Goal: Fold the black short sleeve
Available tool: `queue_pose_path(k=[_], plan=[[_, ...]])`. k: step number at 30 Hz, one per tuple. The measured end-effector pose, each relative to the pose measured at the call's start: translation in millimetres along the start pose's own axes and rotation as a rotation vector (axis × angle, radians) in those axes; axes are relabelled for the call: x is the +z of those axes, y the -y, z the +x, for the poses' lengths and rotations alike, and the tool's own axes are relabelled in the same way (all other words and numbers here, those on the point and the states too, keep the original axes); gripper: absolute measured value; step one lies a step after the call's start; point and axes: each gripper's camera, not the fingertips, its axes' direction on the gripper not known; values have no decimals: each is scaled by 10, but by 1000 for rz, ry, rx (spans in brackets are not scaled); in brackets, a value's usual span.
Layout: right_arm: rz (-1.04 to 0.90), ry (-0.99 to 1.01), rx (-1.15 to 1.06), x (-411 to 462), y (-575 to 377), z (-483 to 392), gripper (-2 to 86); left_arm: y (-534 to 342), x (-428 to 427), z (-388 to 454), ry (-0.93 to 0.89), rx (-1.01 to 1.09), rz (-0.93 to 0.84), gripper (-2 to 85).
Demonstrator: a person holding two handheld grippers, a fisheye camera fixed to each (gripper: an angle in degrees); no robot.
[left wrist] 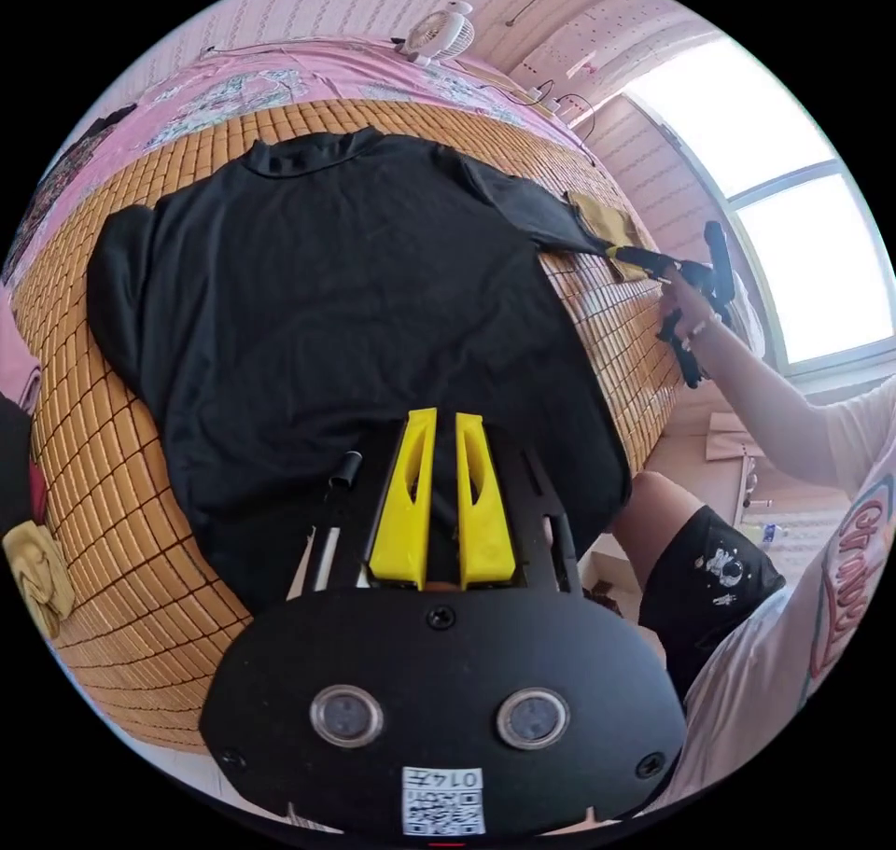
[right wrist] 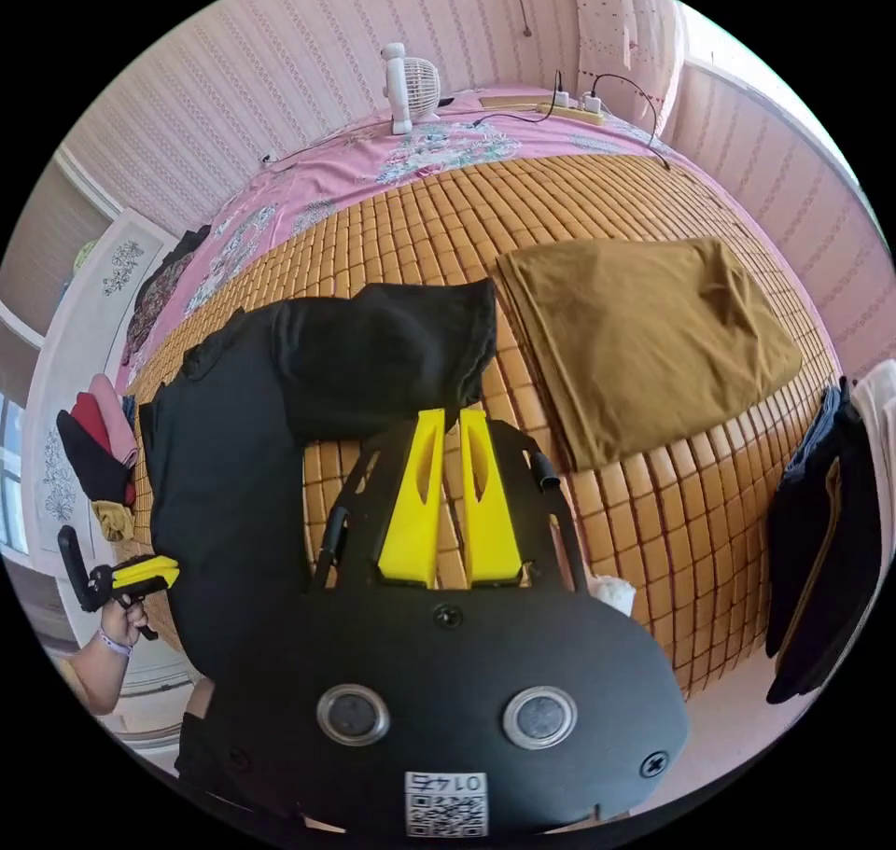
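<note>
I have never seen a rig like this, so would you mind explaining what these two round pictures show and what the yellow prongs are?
Each picture comes from a fisheye camera riding on a hand-held gripper; a person holds one in each hand. The yellow prongs are that gripper's two jaws. In the left gripper view, the left gripper sits over the hem of a black short-sleeve shirt, spread flat on a bamboo mat over a pink floral sheet. The jaws stand close together, but whether they pinch cloth I cannot tell. The right gripper shows there at the shirt's sleeve tip. In the right gripper view, its jaws meet the sleeve. A folded brown garment lies beside it, and a small white fan stands beyond.
</note>
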Motion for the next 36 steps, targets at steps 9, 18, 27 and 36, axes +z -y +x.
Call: queue_pose_path(k=[9, 18, 27, 36], plan=[[1, 34, -28, 23, -139, 20, 58, 1650, 410, 893, -36, 253, 20, 48], [4, 57, 13, 209, -104, 63, 36, 3069, 1327, 1831, -24, 393, -26, 57], [13, 96, 29, 242, -41, 124, 17, 3398, 1707, 2005, 38, 381, -16, 38], [42, 46, -84, -35, -136, -34, 48, 2641, 695, 1368, -75, 220, 219, 64]])
